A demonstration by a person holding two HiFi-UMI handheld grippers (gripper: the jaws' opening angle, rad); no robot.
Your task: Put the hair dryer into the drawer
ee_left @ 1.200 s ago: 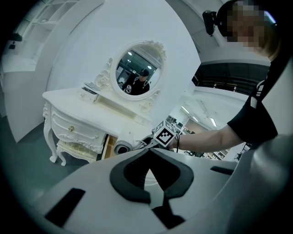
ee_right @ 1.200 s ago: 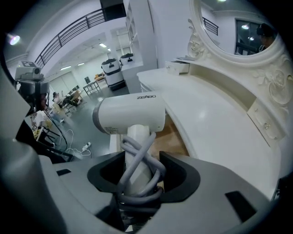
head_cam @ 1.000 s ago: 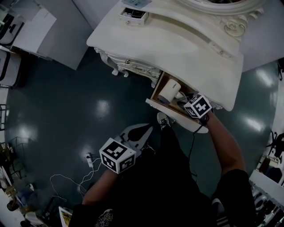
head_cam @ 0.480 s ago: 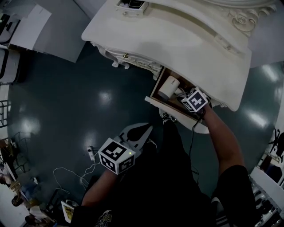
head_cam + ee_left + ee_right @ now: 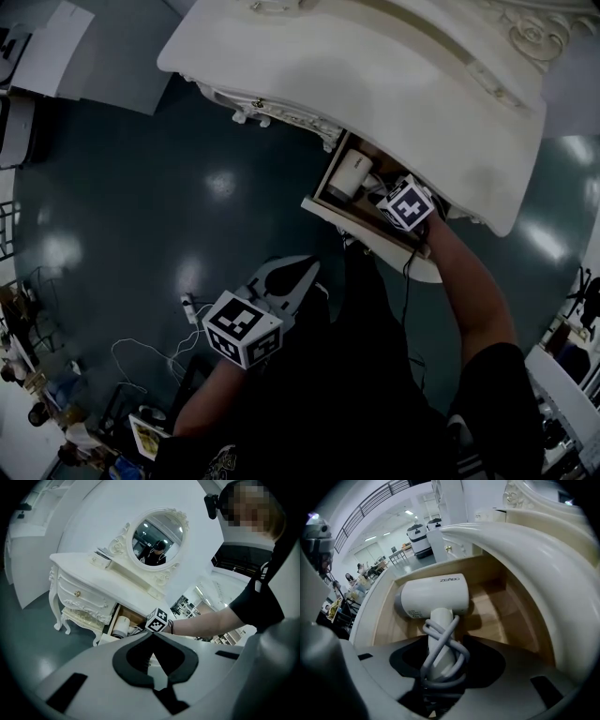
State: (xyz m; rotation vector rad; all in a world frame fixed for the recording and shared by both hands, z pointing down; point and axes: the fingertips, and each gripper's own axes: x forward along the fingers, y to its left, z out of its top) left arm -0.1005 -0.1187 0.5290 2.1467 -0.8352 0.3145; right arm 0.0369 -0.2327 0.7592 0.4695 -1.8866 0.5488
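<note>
The left gripper (image 5: 298, 272) is found nearest the person, held low over the dark floor (image 5: 141, 206) to the left of the legs, its jaws brought together at the tips with nothing between them; it is judged to be parked there to leave the approach to the drawer free. Farther off and to the right, the right gripper (image 5: 443, 657) is pointed steeply down into the open drawer (image 5: 501, 620), and its jaws are clamped on the handle (image 5: 439, 620) of the white hair dryer (image 5: 433, 597). A grey cord (image 5: 452, 634) is wound around that handle, evidently so that it is carried in with the dryer and does not trail. The dryer body is seen inside the wooden walls, toward the drawer's left side, barrel lying crosswise; whether it already rests on the bottom cannot be told. The placing is judged nearly complete, release and closing of the drawer remaining. Beyond, the cream dressing table (image 5: 375, 84) overhangs the drawer, and an oval mirror (image 5: 157, 538) stands at its far edge.
</note>
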